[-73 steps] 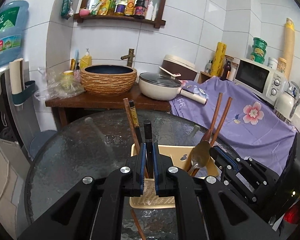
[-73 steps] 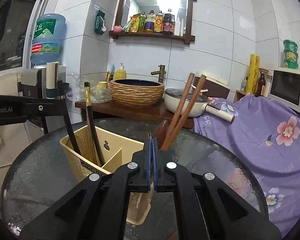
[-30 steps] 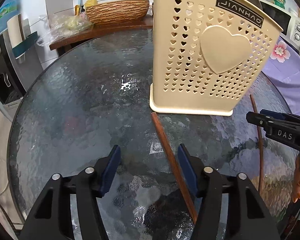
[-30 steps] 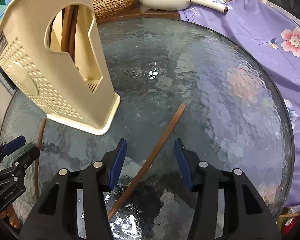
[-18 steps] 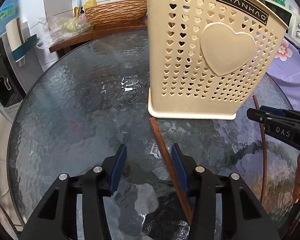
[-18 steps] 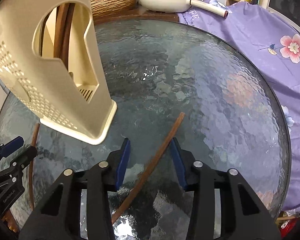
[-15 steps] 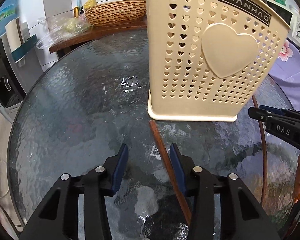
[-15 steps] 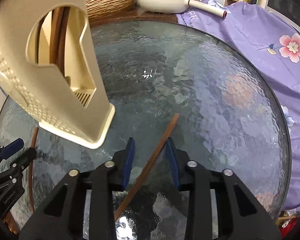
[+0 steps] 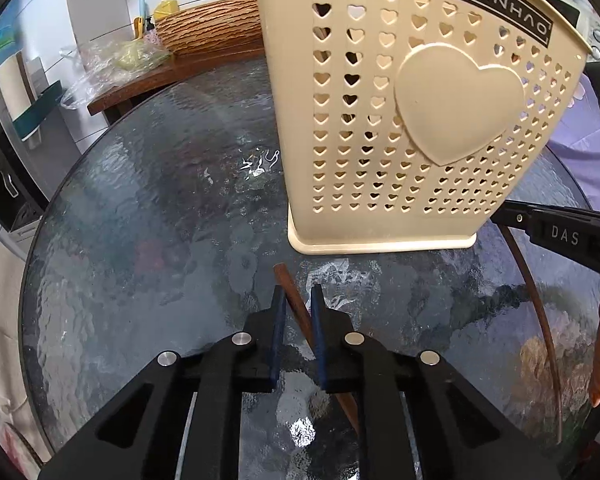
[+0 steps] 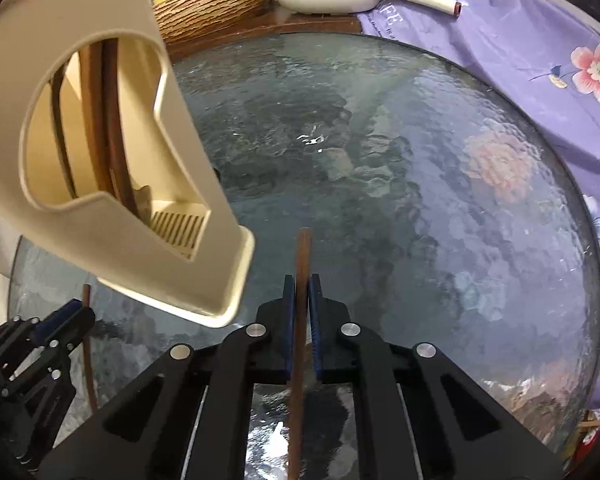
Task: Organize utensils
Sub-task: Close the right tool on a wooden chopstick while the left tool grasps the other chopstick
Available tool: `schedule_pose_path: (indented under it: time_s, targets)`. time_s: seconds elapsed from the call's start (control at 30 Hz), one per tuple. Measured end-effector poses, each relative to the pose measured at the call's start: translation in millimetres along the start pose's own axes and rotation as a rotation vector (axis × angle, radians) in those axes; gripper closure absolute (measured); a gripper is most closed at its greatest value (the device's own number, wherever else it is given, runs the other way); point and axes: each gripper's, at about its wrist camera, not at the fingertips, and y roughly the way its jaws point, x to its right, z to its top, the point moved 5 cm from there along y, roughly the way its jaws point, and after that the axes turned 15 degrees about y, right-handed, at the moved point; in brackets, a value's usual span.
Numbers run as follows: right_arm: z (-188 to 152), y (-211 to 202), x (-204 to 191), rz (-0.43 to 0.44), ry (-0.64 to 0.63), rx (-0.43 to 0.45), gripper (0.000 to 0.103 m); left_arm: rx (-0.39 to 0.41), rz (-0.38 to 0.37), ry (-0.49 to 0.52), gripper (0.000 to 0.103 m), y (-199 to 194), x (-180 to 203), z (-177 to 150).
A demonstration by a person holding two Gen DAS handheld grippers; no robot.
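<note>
Looking at progress, it's roughly half done: several utensils are already stood in the cream holder [image 9: 412, 120], upper right of the left view. Two brown chopsticks are left on the glass table [image 9: 140, 220]. Both sets of jaws have just been closing; one chopstick [image 9: 296, 304] is pinched by the left gripper [image 9: 298, 304], the other chopstick [image 10: 302, 264] by the right gripper [image 10: 302, 292]. Lifting and slotting isn't done yet.

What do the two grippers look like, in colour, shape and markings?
Both grippers, left and right, have angular matte black frames with round silver screw heads and flat blue pads on their fingers. Seen side-on, the right gripper bears white "DAS" lettering. No cables or sleeves show.
</note>
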Motion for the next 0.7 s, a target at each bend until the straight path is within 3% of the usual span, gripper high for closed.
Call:
schedule_pose_path:
  time_s: [0.13,0.33,0.7]
  targets:
    - [-7.7,-5.0,5.2,0.058,0.035,-0.010,0.096,0.004,-0.003,-0.007,0.095,-3.1,0.0,-5.1]
    - [-14.8,-32.6,11.5,0.153,0.025,0.060,0.096,0.025,-0.029,-0.042,0.096,-12.3,-2.5,-11.1]
    - [-27.4,-120.9,-3.6,0.339,-0.062,0.236,0.096,0.190,-0.042,-0.101,0.096,-80.0,-13.0,-6.0]
